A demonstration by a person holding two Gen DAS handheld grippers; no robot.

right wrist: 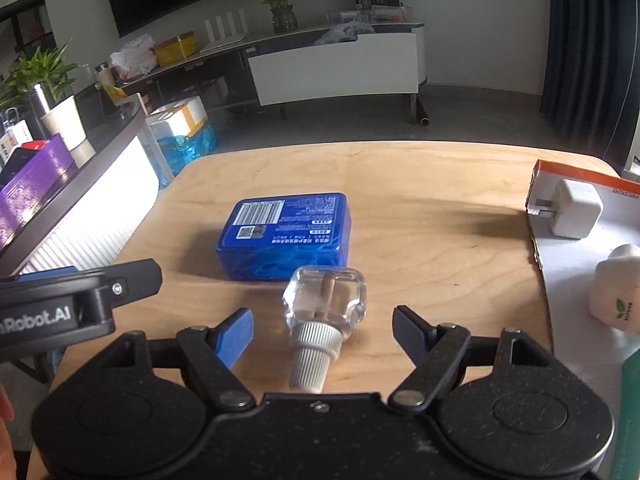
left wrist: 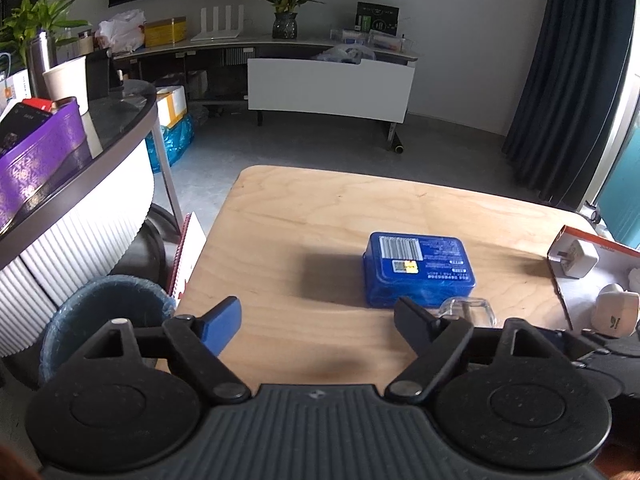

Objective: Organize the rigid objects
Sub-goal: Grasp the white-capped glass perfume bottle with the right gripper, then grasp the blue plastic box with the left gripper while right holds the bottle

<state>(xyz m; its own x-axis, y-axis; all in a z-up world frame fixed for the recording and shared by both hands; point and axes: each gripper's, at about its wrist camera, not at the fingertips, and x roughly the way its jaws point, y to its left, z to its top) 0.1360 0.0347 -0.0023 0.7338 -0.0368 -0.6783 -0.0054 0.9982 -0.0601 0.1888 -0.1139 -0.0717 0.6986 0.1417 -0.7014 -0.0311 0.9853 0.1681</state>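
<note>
Clear refill bottle (right wrist: pixel 325 304) lies on the bench (right wrist: pixel 420 220) between the spread right gripper (right wrist: pixel 324 334), touching neither finger; left gripper (left wrist: pixel 318 320) spread, empty; blue box (right wrist: pixel 286 236) just beyond.

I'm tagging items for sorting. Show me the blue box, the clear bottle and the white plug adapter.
blue box (right wrist: pixel 286 236), right wrist view, on its labelled top face.
clear bottle (right wrist: pixel 326 298), right wrist view, on its glass body.
white plug adapter (right wrist: pixel 574 214), right wrist view, on its white housing.

Soft daylight enters from the right, casting leftward shadows on the desk (left wrist: pixel 304 216). Fisheye bending curves the edges; corners darken; focus is fairly sharp throughout.
</note>
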